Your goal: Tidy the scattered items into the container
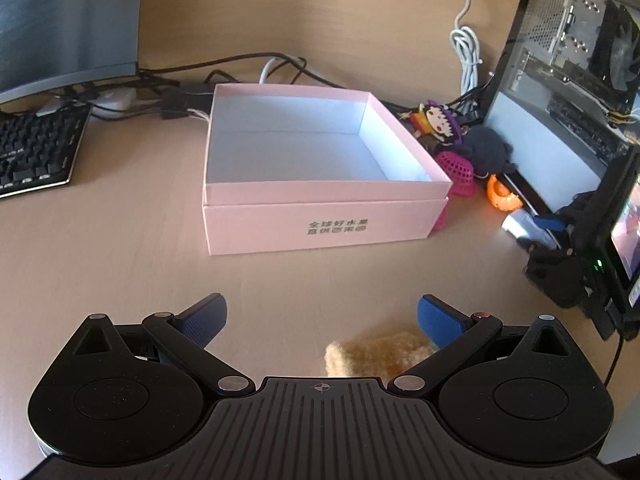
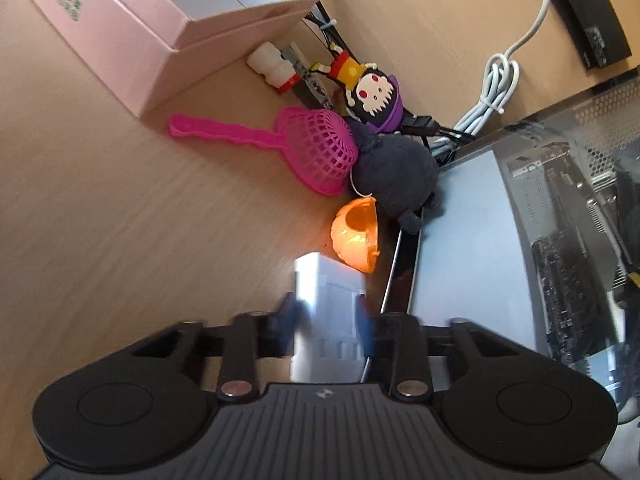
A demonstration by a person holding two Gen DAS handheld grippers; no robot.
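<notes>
A: The right hand-held gripper [image 2: 326, 320] is clamped on a white block [image 2: 328, 300]; where's the pink box [image 2: 132, 36]?

B: Up and left across the worktop [image 2: 100, 220]. The left hand-held gripper [image 1: 322, 316], spread wide and empty, faces it closer.

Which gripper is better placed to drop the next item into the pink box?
Right, likely. The right gripper is shut on a white block; the left gripper is open, empty, facing the box.
</notes>
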